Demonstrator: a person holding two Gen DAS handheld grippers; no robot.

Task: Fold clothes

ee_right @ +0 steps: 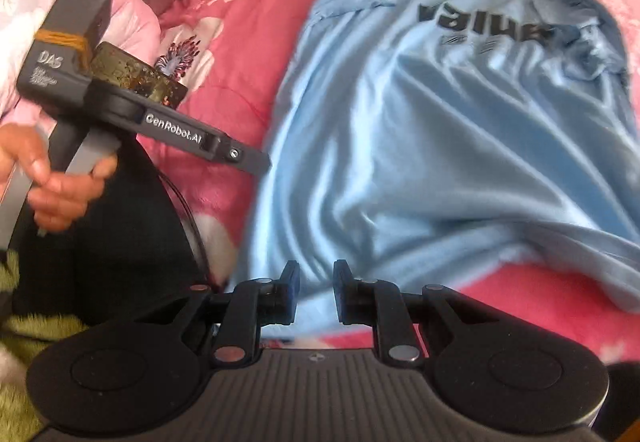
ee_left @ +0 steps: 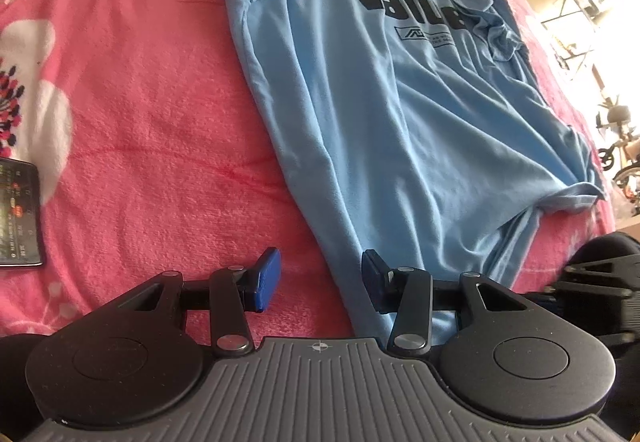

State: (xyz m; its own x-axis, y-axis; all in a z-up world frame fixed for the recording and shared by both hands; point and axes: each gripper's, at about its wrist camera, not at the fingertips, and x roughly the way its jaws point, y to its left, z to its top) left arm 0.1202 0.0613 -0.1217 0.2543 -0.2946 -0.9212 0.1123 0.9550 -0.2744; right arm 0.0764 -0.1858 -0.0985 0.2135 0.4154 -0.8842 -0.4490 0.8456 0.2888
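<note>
— So, where's the shirt [ee_left: 380, 114]?
— Flat on the blanket [ee_left: 152, 102]. Both grippers, left [ee_left: 320, 280] and right [ee_right: 316, 292], hang spread, empty, over its hem.
— Soft, light, probably; pinch the hem corners.

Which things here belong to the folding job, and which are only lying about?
Job: T-shirt, left hand-held gripper, right hand-held gripper.
Lying about: remote, pink jacket, blanket.

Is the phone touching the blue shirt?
Apart. In the left wrist view the phone lies at the left edge, with bare pink blanket between it and the shirt.
</note>
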